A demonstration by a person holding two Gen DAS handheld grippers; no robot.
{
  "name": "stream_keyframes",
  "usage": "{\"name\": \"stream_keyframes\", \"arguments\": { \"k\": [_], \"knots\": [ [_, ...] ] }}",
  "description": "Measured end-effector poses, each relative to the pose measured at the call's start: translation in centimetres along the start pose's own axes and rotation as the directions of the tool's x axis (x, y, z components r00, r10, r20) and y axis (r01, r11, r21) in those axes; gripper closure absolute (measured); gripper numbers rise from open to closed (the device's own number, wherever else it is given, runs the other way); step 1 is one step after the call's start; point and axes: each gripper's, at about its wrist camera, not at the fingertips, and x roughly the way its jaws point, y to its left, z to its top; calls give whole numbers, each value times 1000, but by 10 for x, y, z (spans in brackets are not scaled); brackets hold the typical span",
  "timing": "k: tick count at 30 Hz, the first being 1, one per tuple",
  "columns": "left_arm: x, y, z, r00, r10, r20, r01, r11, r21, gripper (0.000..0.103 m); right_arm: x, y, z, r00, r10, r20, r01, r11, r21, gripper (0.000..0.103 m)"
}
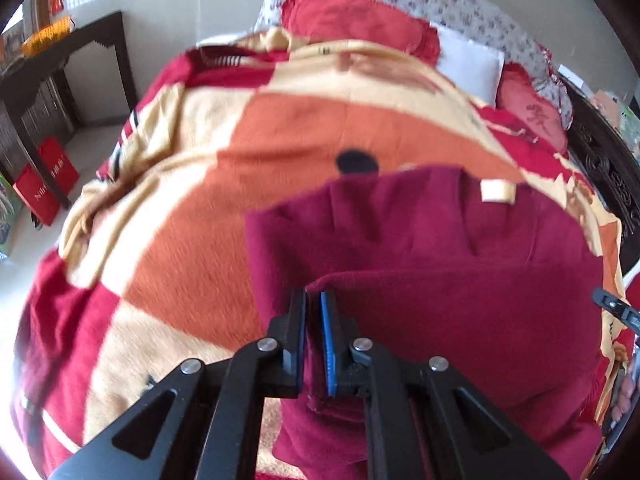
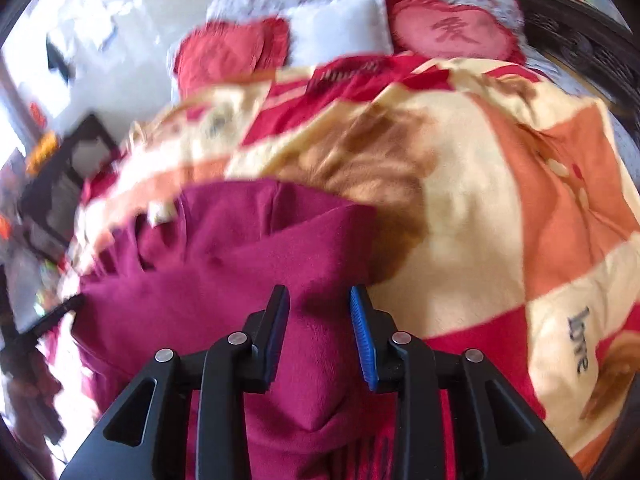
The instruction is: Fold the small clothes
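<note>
Left gripper (image 1: 313,300) pinches the maroon garment's (image 1: 420,240) folded edge; right gripper (image 2: 320,300) stands apart above it. That side could slide, skewing the fold.

We see bright daylight w/ glare at left edges, motion blur esp. in right wrist view, fisheye bending, dark corner vignetting.

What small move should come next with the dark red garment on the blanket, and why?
Probably carry the pinched edge forward. The left tool is shut on a folded edge of the dark red garment, while the right tool stands open over the cloth, gripping nothing. The garment lies partly folded on the blanket, label showing at the far edge.
</note>
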Motion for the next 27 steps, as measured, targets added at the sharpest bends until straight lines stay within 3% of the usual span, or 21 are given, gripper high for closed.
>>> {"name": "stream_keyframes", "arguments": {
  "k": [2,4,5,7,11,13,19,27],
  "knots": [
    [-3,3,-5,1000,-21,-12,21,1000,-12,89,17,-4,-1,996,-88,-32,87,996,-16,88],
    [-12,7,-9,998,-55,-16,55,998,-15,69,13,-13,-4,998,-48,-38,50,998,37,88],
    [-19,10,-13,998,-62,-10,62,998,-11,52,5,-16,-7,999,-31,-23,32,998,56,88],
    [-33,13,-25,998,-60,6,60,998,2,42,-15,-18,-17,1000,0,12,-1,998,61,88],
    [-48,13,-55,996,-86,-35,87,995,38,42,-17,-22,-49,999,30,-44,-28,999,42,89],
    [-56,10,-78,991,-108,-77,113,992,57,42,-2,-28,-66,992,37,-123,-31,998,54,89],
    [-81,7,-135,978,-135,-157,154,982,110,42,-61,-39,-94,993,119,-15,-117,987,112,84],
    [-115,6,-204,967,-131,-217,162,978,129,42,-130,-50,-159,985,155,-82,-153,988,33,78]
  ]
}}
